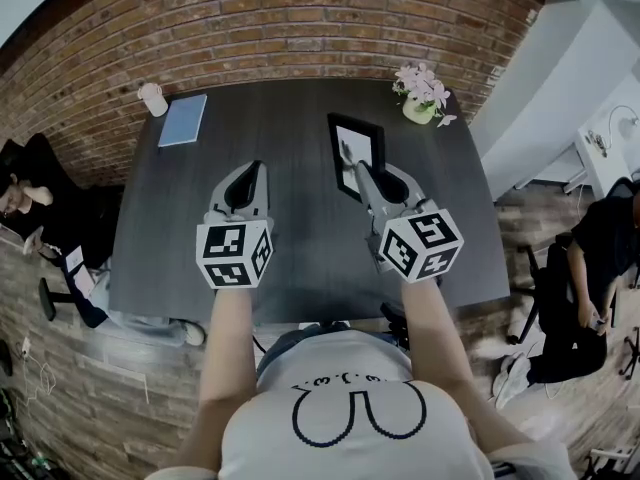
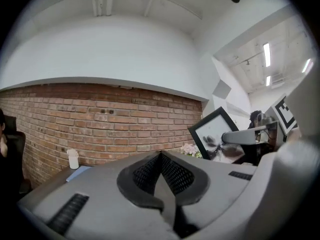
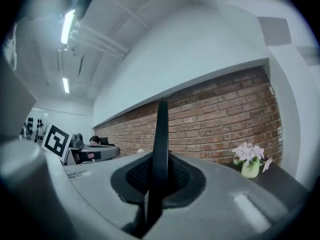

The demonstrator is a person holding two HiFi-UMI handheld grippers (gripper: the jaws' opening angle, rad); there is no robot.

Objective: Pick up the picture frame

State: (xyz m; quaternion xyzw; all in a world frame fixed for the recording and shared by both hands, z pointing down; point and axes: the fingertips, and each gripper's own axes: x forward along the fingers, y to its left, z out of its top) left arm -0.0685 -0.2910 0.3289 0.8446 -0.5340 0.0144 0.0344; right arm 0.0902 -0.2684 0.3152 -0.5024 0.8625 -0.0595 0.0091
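Note:
The picture frame [image 1: 352, 140], black-rimmed with a pale print, is held off the dark table [image 1: 300, 253] at the right of centre in the head view. My right gripper [image 1: 358, 170] is shut on its near edge. In the right gripper view the frame [image 3: 160, 134] stands edge-on as a thin black strip clamped between the jaws of my right gripper [image 3: 158, 170]. My left gripper [image 1: 252, 171] hovers beside it to the left, shut with nothing in it. From the left gripper view [image 2: 161, 158] the frame [image 2: 212, 133] shows tilted at the right, one finger [image 2: 245, 134] of the right gripper across it.
A blue notebook [image 1: 184, 120] and a white cup [image 1: 153, 98] lie at the table's far left corner. A pot of pink flowers [image 1: 422, 94] stands at the far right. A brick wall [image 1: 300, 28] backs the table. People sit at the left [image 1: 25, 193] and the right [image 1: 600, 258].

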